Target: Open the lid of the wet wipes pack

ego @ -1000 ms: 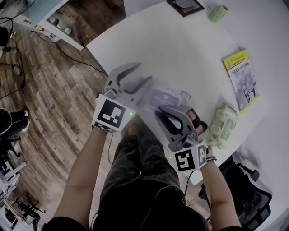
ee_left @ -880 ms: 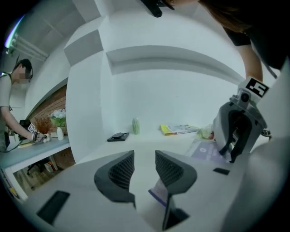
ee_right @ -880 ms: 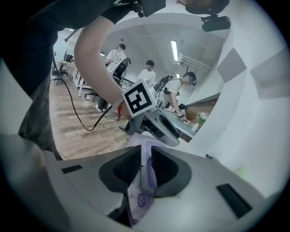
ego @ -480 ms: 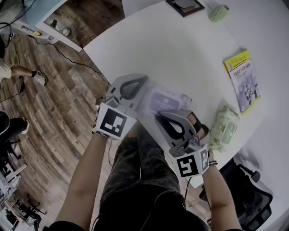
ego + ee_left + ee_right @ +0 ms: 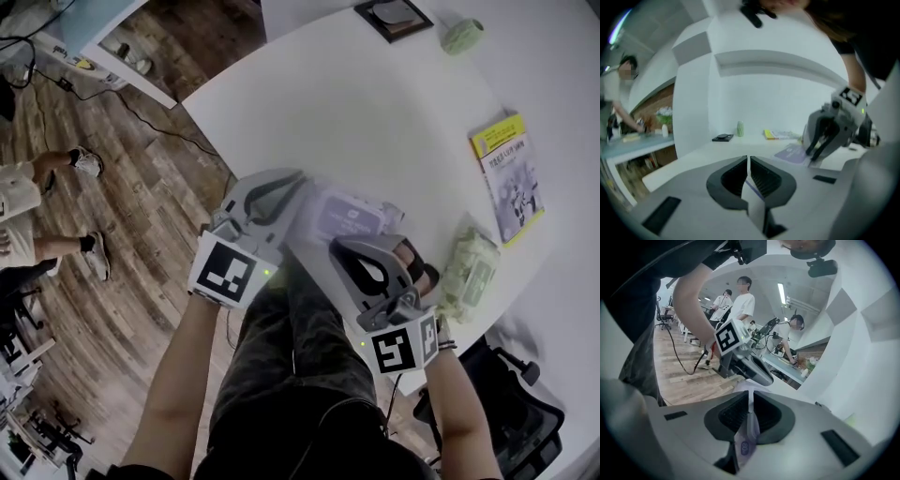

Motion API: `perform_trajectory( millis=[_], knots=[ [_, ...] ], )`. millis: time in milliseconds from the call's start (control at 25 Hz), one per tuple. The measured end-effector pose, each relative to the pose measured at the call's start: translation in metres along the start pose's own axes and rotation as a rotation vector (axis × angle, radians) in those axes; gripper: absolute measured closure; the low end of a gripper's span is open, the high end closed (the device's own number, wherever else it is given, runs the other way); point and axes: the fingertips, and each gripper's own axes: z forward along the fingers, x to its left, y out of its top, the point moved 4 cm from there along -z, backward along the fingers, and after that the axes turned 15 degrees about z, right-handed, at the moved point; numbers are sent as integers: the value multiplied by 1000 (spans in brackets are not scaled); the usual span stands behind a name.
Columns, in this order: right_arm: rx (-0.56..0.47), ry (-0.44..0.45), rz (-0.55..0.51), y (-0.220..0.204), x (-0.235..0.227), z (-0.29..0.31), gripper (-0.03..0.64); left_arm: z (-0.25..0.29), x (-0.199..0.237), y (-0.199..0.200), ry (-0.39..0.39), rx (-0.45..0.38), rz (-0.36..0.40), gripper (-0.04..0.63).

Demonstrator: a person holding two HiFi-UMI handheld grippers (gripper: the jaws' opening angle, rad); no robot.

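At the near edge of the counter (image 5: 375, 103) sits the wet wipes pack (image 5: 347, 214). The left gripper (image 5: 300, 193) has its jaws clamped on the wrapper edge. The right gripper (image 5: 336, 247) has jaws that were just closing and now pinch a purple-printed flap. The lid looks unopened.

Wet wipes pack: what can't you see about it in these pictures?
- Lid of the wet wipes pack: head view, blurred; open or shut, cannot tell.
- Pack's ends: head view, hidden by the left gripper and the right gripper, whose fingers have just been closing on it.
- Print on it: every view, too small or blurred.
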Motion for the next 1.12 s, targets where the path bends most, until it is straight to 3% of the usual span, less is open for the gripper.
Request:
perform_trajectory(
  millis=[80,120,240,320,400,520,640,720,800,880,960,1120],
  knots=[
    [-5,2,7,0,0,1,572,-18,5,2,27,-62,-234,583],
    [-7,2,10,-1,0,1,572,-26,7,2,27,-83,-313,578],
    [-11,4,20,-1,1,0,572,-40,11,2,23,-150,-476,463],
    [-11,5,23,-1,1,0,572,-44,16,-2,38,-185,-588,460],
    [-10,3,23,-1,1,0,572,-45,17,-4,11,-223,-652,460],
    [-9,-2,21,-1,2,1,571,-45,12,1,-36,-257,-577,462],
    [-6,-7,13,-1,2,1,571,-40,2,-1,-64,-208,-478,462],
    [-3,-19,-7,-1,2,1,571,-36,-9,-2,-87,-159,-327,462],
    [0,-41,-13,-1,2,0,568,-35,-21,0,-135,-90,-99,460],
    [-4,-54,41,-1,-2,-1,510,-34,-30,3,-203,-40,46,407],
    [-13,-43,117,-3,-7,0,491,-32,-34,7,-264,-27,77,269],
    [-6,-27,153,-5,-13,0,451,-20,-49,8,-370,31,213,228]
  ],
)
